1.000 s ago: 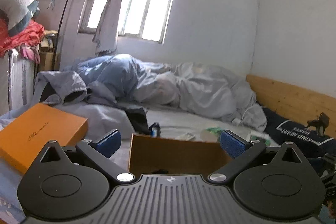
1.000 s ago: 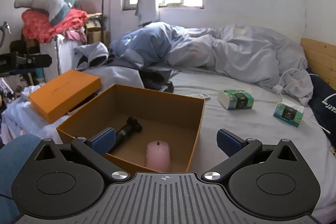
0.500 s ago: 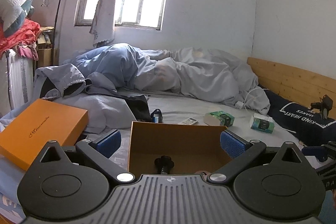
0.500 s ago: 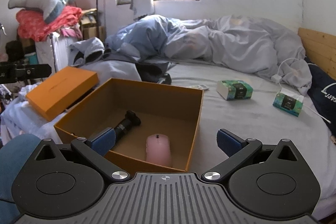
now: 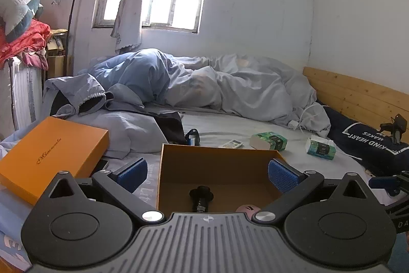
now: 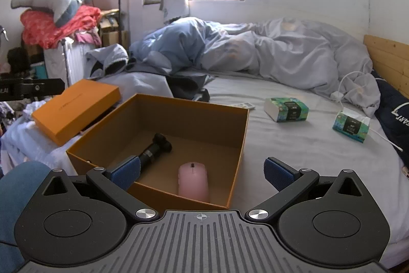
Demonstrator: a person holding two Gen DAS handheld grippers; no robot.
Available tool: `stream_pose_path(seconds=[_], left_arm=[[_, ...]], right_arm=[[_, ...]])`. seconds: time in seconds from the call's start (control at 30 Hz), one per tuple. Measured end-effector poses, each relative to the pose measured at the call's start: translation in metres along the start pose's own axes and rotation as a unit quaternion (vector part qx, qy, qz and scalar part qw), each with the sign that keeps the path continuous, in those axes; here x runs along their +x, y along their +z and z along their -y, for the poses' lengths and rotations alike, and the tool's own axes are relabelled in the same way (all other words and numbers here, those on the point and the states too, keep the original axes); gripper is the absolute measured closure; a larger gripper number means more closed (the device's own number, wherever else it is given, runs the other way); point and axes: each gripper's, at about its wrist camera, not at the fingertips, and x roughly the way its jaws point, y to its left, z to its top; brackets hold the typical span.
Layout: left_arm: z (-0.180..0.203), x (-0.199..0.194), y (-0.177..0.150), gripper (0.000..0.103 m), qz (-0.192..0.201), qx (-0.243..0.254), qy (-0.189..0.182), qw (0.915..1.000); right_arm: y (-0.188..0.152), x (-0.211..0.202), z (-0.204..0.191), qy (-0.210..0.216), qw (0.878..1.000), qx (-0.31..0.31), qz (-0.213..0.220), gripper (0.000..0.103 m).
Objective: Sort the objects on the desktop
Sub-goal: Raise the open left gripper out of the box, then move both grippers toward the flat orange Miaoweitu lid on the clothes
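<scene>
An open orange box [image 6: 237, 145] lies on the bed and holds a pink mouse [image 6: 193, 181] and a black cylindrical tool [image 6: 156, 149]. The box [image 5: 199, 152] also shows in the left wrist view with the black tool [image 5: 201, 197] and a sliver of the mouse [image 5: 246, 209]. My left gripper [image 5: 207, 174] is open and empty, just before the box's near side. My right gripper [image 6: 202, 172] is open and empty, above the box's near right corner. Two green tissue packs [image 6: 286, 109] [image 6: 351, 126] and a white remote [image 5: 232, 143] lie on the sheet beyond.
The orange box lid [image 6: 76, 106] rests on bedding at the left. A crumpled grey-blue duvet [image 6: 268, 53] fills the far bed. A wooden headboard [image 5: 358, 94] and dark pillow [image 5: 368, 145] are at the right. A white charger cable [image 6: 345, 88] lies by the tissue packs. A small dark bottle [image 5: 192, 137] stands behind the box.
The left wrist view has tilted down and steadied, bringing the box interior, tissue packs and remote into sight. The right wrist view has drawn slightly back. Both grippers stay open.
</scene>
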Motion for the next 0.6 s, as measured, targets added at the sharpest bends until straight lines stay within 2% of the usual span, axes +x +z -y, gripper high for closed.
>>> stream_pose_path(seconds=[0.33, 0.6], left_arm=[[-0.0015, 0.0000, 0.0007, 0.000, -0.002, -0.007, 0.006, 1.0000], [-0.0095, 0.0027, 0.0027, 0.000, -0.006, -0.026, 0.027, 0.9993]], right_arm=[[-0.0004, 0.0012, -0.0037, 0.002, 1.000, 0.000, -0.002, 0.000], [-0.0007, 0.0034, -0.0059, 0.009, 1.000, -0.001, -0.003, 0.000]])
